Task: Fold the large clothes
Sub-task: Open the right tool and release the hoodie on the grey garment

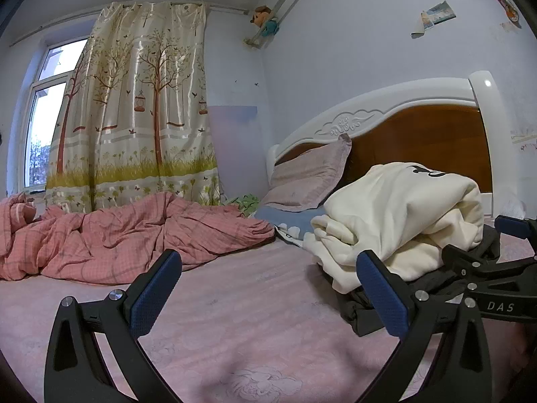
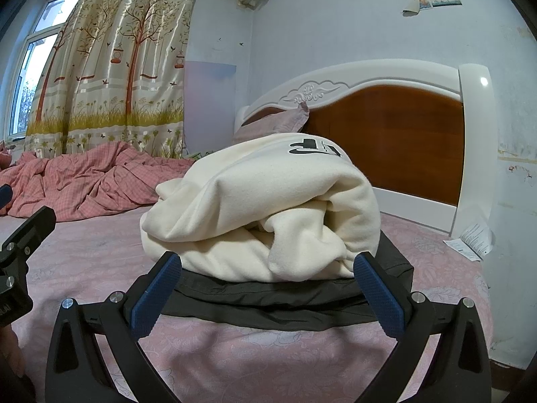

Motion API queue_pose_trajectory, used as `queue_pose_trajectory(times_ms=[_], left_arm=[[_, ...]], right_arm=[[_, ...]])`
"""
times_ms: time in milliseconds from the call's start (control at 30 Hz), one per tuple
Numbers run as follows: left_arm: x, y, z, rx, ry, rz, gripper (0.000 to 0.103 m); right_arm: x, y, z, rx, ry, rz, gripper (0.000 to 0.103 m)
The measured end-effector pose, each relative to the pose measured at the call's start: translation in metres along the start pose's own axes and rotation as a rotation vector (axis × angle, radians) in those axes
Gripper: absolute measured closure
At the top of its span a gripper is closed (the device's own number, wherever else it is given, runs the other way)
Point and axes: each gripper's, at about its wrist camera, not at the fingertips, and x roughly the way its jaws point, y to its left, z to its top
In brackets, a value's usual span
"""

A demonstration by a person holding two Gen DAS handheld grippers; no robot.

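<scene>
The right wrist view shows the right gripper with its two fingers spread wide and nothing held between them. Its blue pads stand low over the pink sheet. Just ahead of the fingertips lies a dark garment, folded flat, and its front edge reaches into the gap between the two tips. I cannot tell whether the pads touch it. On top of the dark garment sits a cream sweatshirt, folded into a thick bundle with a black print on its upper side. The bundle is straight ahead of the fingers and a little above them. Behind it are a pillow and the headboard. Far to the left of the fingers lies a crumpled pink quilt, and a curtain hangs behind it.

In the left wrist view the left gripper is also wide open and empty. Between its fingers only the pink sheet shows. The right pad is just in front of the corner of the dark garment; contact is not clear. The cream sweatshirt is ahead and to the right of this finger. The right gripper comes in from the right edge, beside the clothes. The quilt is ahead and to the left, well apart from the fingers.
</scene>
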Motion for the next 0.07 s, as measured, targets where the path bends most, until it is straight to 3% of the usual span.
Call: queue_pose_trajectory(times_ms=[67], left_arm=[[-0.0008, 0.0003, 0.0001, -0.001, 0.001, -0.001, 0.0]], right_arm=[[0.0001, -0.0001, 0.0, 0.0, 0.0, 0.0, 0.0]])
